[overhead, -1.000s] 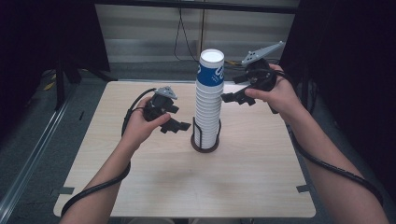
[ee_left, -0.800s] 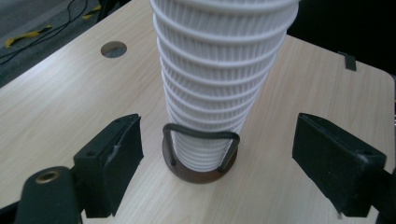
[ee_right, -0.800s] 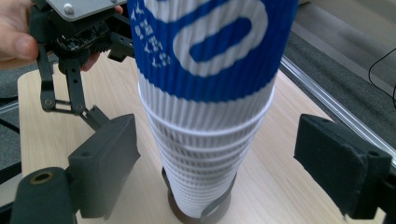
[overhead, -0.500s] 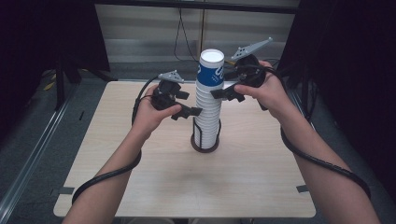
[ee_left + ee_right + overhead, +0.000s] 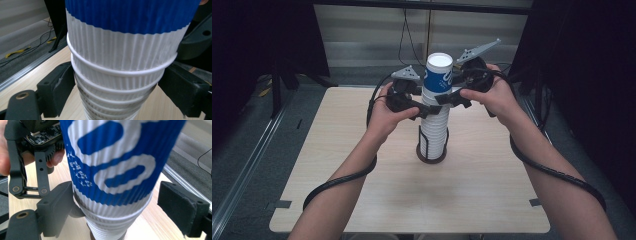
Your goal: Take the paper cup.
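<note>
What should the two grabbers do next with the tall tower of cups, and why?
Probably close the right gripper on the top blue cup, since its open jaws already sit on either side of it without squeezing. The left gripper straddles the white cups just below, also open, so it would likely close too and steady the stack in its dark holder before the top cup is lifted.

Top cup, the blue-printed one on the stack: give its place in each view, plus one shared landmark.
High view: the top cup sits at upper centre, crowning the stack, between both grippers.
Left gripper view: its blue band and white ribbed base run along the top, between the jaws.
Right gripper view: its printed wall covers the centre, top to middle.
Shared landmark: the stack of white ribbed cups directly under it.
</note>
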`<state>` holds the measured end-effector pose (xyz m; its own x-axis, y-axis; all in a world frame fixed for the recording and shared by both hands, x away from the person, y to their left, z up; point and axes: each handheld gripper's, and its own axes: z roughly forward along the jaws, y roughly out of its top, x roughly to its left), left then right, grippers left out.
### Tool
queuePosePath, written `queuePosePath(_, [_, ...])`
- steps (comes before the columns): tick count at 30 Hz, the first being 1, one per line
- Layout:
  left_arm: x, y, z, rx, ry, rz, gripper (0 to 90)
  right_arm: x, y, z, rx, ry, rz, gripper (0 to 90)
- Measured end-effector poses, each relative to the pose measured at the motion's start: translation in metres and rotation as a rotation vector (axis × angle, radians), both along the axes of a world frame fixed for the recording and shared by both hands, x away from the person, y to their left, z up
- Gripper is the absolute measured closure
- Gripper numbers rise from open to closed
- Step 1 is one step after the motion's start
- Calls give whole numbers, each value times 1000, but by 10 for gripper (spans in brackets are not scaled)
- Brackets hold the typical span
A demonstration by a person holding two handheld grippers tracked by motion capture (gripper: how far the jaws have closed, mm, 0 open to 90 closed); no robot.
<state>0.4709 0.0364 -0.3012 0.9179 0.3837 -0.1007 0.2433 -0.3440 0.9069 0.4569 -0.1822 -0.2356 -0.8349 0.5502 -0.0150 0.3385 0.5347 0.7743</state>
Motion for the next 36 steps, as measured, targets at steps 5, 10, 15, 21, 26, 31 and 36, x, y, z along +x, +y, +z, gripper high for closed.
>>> queuePosePath(5, [1,0,-3,-17,11,-3,138,0,2,-2,-2,2,4,130])
queuePosePath(10, [1,1,-3,-20,9,-4,140,0,4,-4,4,3,2,131])
queuePosePath(15, [2,2,-3,-20,12,-5,140,2,8,-7,15,4,-14,121])
queuePosePath(21, [2,2,-3,-21,12,-4,141,3,12,-12,60,-6,-38,116])
queuePosePath(26, [2,3,-3,-21,16,2,142,5,17,-16,83,-18,-49,122])
queuePosePath(31, [2,4,-3,-21,15,0,143,4,18,-15,79,-22,-54,127])
queuePosePath(36, [1,4,-4,-25,14,0,143,3,18,-15,86,-27,-52,128])
